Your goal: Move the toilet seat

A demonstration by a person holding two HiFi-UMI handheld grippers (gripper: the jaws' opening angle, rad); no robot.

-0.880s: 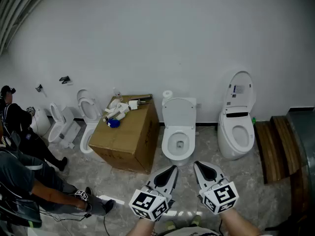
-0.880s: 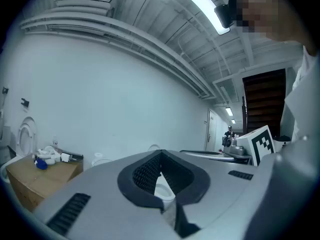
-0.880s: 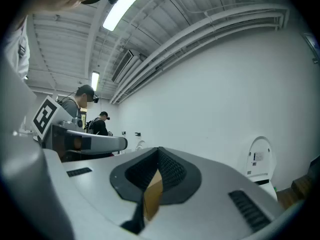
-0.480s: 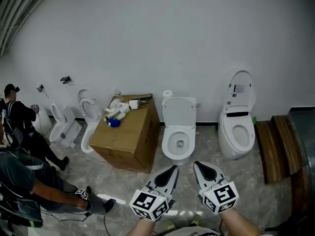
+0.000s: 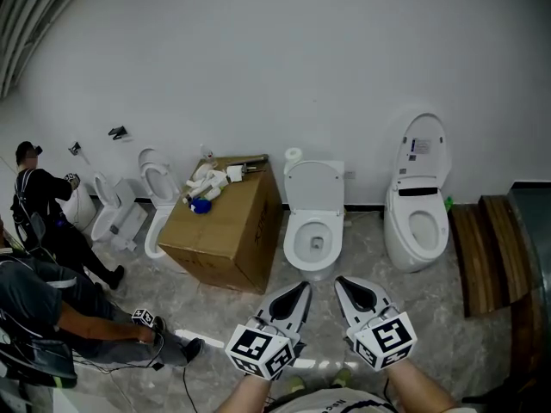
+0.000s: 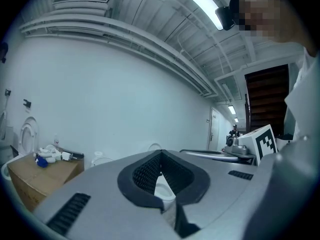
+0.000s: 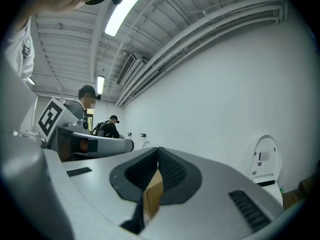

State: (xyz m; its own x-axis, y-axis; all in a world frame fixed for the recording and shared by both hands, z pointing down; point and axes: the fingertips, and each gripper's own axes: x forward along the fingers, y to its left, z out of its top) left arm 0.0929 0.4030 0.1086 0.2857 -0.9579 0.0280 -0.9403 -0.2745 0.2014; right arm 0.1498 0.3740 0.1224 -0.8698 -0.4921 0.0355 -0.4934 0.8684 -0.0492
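head view downward, gripper views facing wall (image 5: pixel 275 67)

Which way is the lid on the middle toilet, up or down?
Up. The lid stands upright at the back of the middle toilet, and the bowl lies open to view.

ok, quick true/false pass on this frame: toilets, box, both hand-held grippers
1. The lid of the middle toilet stands raised. True.
2. The cardboard box stands to that toilet's right. False: in the head view it is on the toilet's left.
3. The left hand-held gripper and right hand-held gripper are both shut and empty. True.
4. The box top is bare. False: white fittings and a blue item lie on it.
5. The right hand-held gripper touches the right-hand toilet. False: it is held low, well apart from it.
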